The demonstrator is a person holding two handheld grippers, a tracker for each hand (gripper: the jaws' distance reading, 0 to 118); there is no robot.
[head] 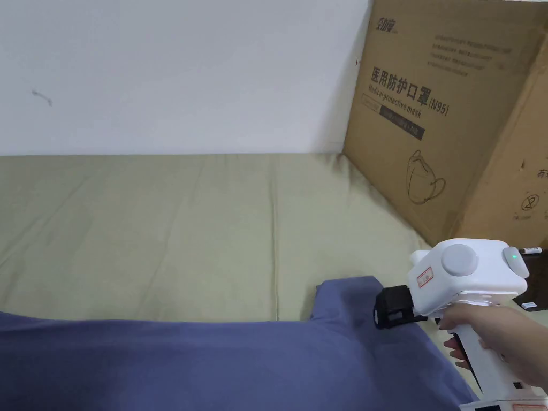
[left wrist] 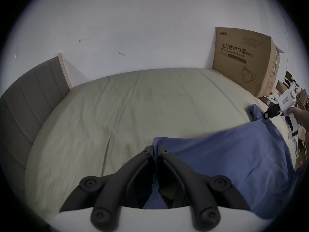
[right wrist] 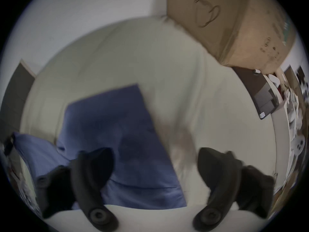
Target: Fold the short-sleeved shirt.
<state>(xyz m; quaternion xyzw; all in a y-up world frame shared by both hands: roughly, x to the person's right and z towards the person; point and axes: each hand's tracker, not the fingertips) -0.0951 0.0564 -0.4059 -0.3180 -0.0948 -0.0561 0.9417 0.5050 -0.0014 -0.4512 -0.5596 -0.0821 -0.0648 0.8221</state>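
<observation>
A blue short-sleeved shirt (head: 214,364) lies spread across the near part of the bed, one sleeve (head: 348,299) sticking up toward the far side. In the left gripper view my left gripper (left wrist: 155,149) is shut on an edge of the shirt (left wrist: 225,162), with blue cloth pinched between its jaws. My right gripper (head: 382,313), white-bodied with black jaws and held by a hand, hovers just right of the sleeve. In the right gripper view, which is blurred, its jaws (right wrist: 155,153) stand wide apart above the sleeve (right wrist: 120,135) with nothing between them.
The bed (head: 187,230) has a pale green sheet and runs back to a white wall. A large cardboard box (head: 449,118) stands at the far right corner. A grey padded headboard (left wrist: 25,98) is at the left. Cluttered items (left wrist: 297,98) lie beyond the bed's right side.
</observation>
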